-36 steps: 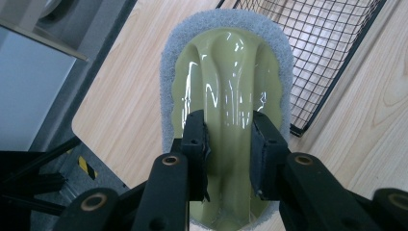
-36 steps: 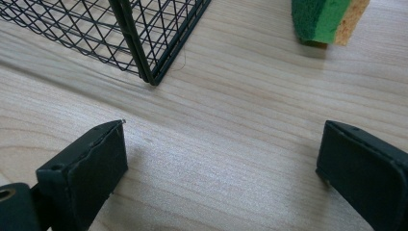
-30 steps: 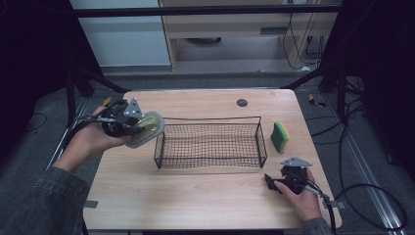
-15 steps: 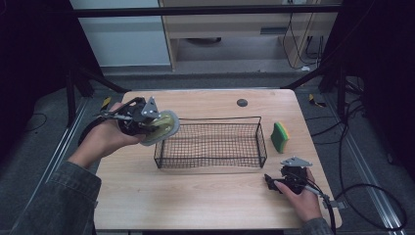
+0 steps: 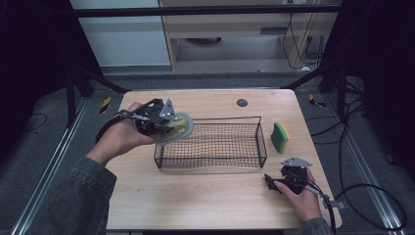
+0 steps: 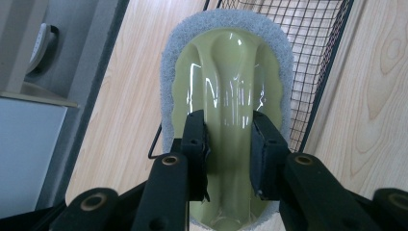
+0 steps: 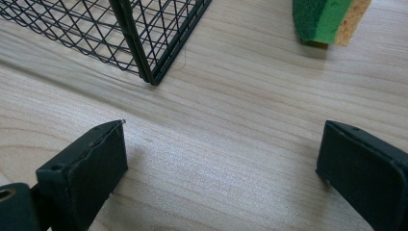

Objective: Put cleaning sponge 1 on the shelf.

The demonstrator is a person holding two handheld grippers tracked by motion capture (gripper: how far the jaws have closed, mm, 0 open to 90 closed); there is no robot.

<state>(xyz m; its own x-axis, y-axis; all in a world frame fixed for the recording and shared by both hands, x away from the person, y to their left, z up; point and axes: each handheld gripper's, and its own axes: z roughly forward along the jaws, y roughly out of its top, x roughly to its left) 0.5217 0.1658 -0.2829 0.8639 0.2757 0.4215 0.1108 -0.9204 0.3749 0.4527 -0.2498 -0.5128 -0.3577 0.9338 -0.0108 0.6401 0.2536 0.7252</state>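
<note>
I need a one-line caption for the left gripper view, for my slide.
Left gripper clamps the glossy pale-green handle ridge of a grey-padded scrubber at the edge of the black wire basket.

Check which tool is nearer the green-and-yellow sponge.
Right. The right tool rests on the table just toward the person from the sponge; the left tool holds a scrubber beyond the basket.

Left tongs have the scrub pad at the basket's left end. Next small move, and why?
Probably carry the scrub pad a bit further over the wire basket before lowering it in. The left tongs are shut on its glossy green handle, but the pad hangs over the basket's left rim rather than inside it. The right tongs rest open on the table, by the sponge.
</note>
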